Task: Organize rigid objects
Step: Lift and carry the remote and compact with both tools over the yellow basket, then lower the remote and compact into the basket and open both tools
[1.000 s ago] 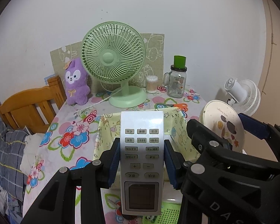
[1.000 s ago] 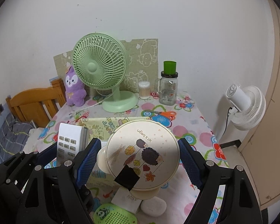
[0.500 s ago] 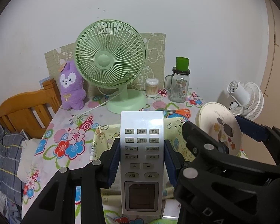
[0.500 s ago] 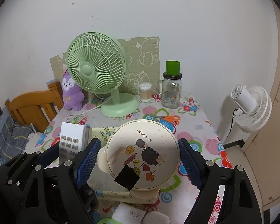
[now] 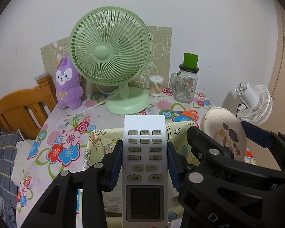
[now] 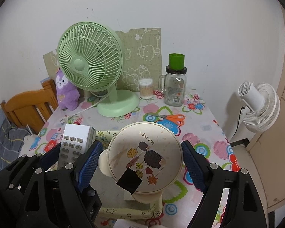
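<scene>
Delivery underway: left hand-held gripper (image 5: 144,163) clamps remote (image 5: 144,171), right hand-held gripper (image 6: 140,163) clamps lidded bowl (image 6: 144,159), both over yellow bin (image 5: 96,144), needing lowering.

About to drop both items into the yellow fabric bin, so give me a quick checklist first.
1. Left tongs clamped on remote: ok.
2. Right tongs gripping round hedgehog lid: cannot tell; left pad seems apart from it.
3. Yellow bin below both items: ok.
4. Bin floor free for both: cannot tell, mostly hidden.
5. Scissors clear of bin: ok.
</scene>
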### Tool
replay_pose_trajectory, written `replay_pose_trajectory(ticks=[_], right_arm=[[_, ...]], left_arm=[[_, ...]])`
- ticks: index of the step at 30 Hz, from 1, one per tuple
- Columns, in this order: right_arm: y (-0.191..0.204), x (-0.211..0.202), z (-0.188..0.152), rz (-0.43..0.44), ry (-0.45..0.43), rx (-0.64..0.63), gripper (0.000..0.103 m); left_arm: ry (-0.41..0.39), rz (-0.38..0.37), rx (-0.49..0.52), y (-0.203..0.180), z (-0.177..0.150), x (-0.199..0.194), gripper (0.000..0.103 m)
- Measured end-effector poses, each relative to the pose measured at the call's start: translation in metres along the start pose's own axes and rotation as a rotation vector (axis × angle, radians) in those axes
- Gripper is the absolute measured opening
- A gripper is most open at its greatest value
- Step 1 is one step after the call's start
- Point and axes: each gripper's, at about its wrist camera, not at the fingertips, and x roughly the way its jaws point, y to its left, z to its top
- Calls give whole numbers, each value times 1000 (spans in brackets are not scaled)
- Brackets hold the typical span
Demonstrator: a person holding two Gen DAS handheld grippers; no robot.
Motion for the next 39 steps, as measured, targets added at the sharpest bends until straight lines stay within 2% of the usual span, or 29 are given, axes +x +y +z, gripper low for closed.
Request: replay_pose_trajectory(ticks=[10,14,17,28,30,37,39], right_arm=[[2,25,-3,3,46,-1,85],[5,30,-4,14,52,-10,85],[9,33,-5,24,53,-21,85],[24,53,-14,36,92,-58,85],[27,55,-16,32,81,-73,85],[28,60,-18,62,111,-67,86],[28,58,-18,71,105,-69,90]], left_arm=[[36,17,-7,5,-5,22,47],[48,19,-14,9,-8,25,75],[50,25,-10,11,-9,25,87],[120,71,33,17,-19,33,92],[132,46,30,18,-21,35,96],[140,64,39,18,-24,36,95],[137,60,38,18,-24,34,95]])
